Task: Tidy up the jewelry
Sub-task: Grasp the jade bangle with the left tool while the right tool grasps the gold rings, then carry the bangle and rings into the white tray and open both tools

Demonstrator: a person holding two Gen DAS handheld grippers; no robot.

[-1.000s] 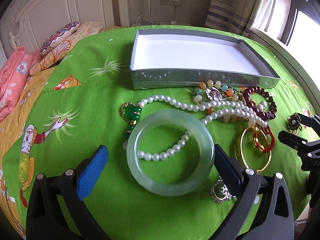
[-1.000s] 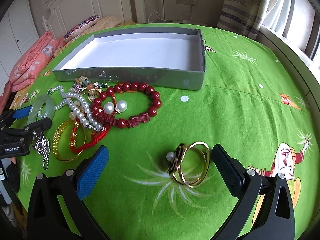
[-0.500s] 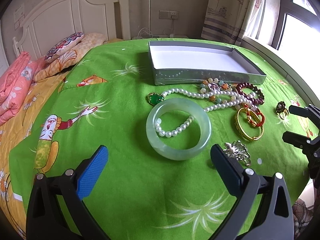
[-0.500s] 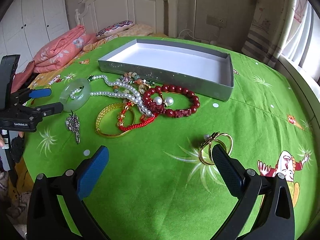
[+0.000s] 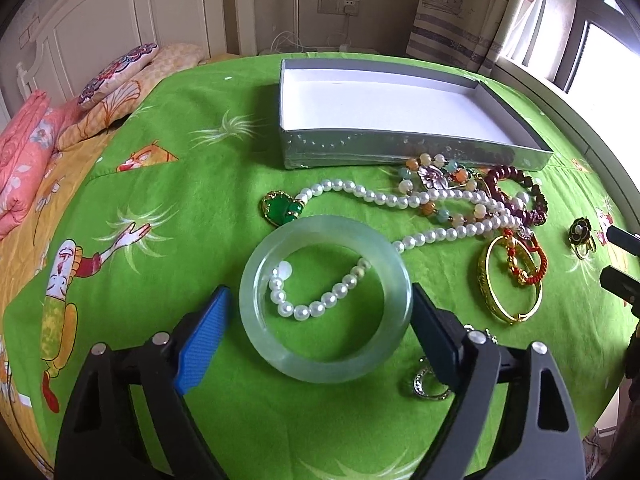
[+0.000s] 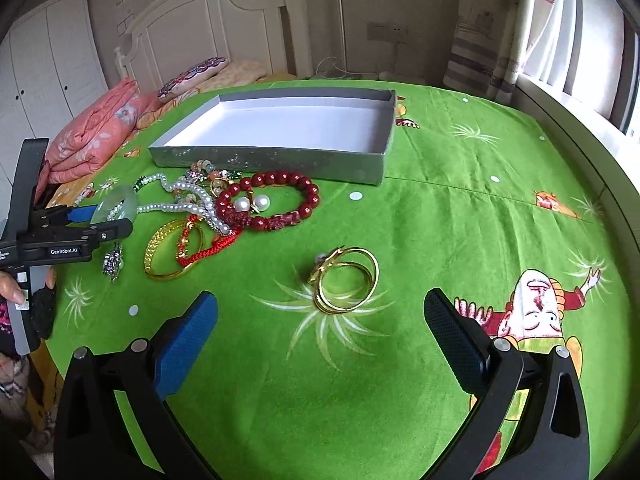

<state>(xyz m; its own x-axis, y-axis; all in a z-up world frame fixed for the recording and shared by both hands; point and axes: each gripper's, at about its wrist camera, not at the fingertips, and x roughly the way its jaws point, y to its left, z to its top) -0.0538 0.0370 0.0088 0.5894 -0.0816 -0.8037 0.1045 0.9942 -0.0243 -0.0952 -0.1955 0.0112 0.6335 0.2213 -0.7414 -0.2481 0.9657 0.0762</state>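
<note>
Two grippers hang over a green bedspread strewn with jewelry. Lying flat, the jade bangle (image 5: pixel 325 300) sits directly between the left gripper (image 5: pixel 320 332) pads, whose jaws have just been closing around it with slim gaps remaining. Wide open and holding nothing, the right gripper (image 6: pixel 320 332) faces a gold ring (image 6: pixel 346 280) just ahead. Beyond both waits the empty silver box (image 5: pixel 400 152).

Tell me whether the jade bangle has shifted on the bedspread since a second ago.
No. The jade bangle still lies over the pearl necklace end, green pendant at its far-left rim, same spot before the silver box.
</note>
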